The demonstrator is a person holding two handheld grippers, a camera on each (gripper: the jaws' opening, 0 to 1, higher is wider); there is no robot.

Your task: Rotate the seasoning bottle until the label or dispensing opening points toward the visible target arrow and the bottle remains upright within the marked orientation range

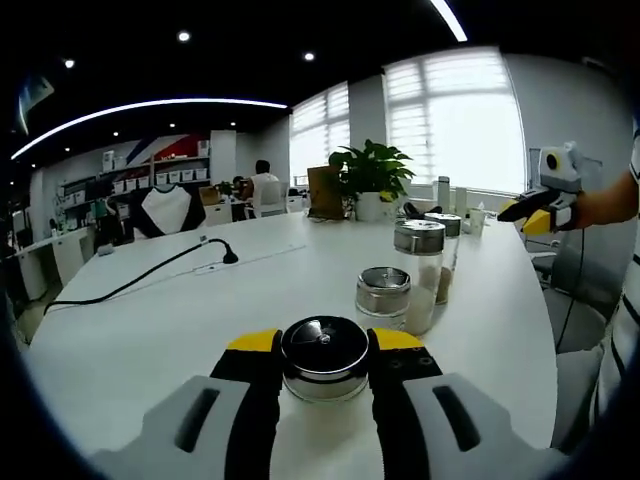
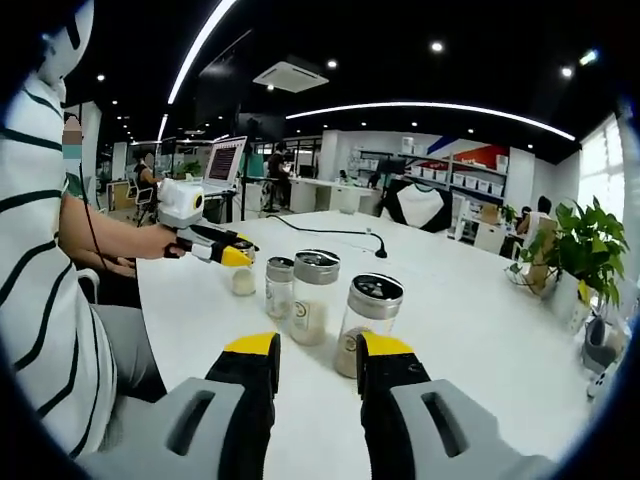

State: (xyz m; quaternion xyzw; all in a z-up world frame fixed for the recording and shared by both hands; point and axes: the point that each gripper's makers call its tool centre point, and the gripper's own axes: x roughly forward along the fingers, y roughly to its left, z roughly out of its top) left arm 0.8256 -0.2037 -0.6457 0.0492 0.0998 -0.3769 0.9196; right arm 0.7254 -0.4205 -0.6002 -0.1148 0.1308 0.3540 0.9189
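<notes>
Bottle: a short jar (image 1: 324,358) with a shiny metal lid stands upright on the white table (image 1: 150,330), nearest of the group of jars.
Left gripper: we see the left gripper (image 1: 324,362) pinching the jar, one yellow-tipped jaw pressed against each side just under the lid.
Right gripper: in the right gripper view the right gripper (image 2: 316,352) hangs spread with nothing between its jaws, just short of a tall jar (image 2: 365,322); in the left gripper view it is held well off to the far side of the jar we hold, above the table edge.
Neighbours: beyond the held jar stand another short jar (image 1: 382,297) and two tall ones, the nearer (image 1: 417,275) part full of pale seasoning.
Arrow: we cannot make out any arrow or marked range on the table.
Handling: we judge it glass, stiff, smooth and likely slippery, breakable if tipped; light when near empty.
Hold: low on the body, both sides squarely, turning slowly about its own axis.
</notes>
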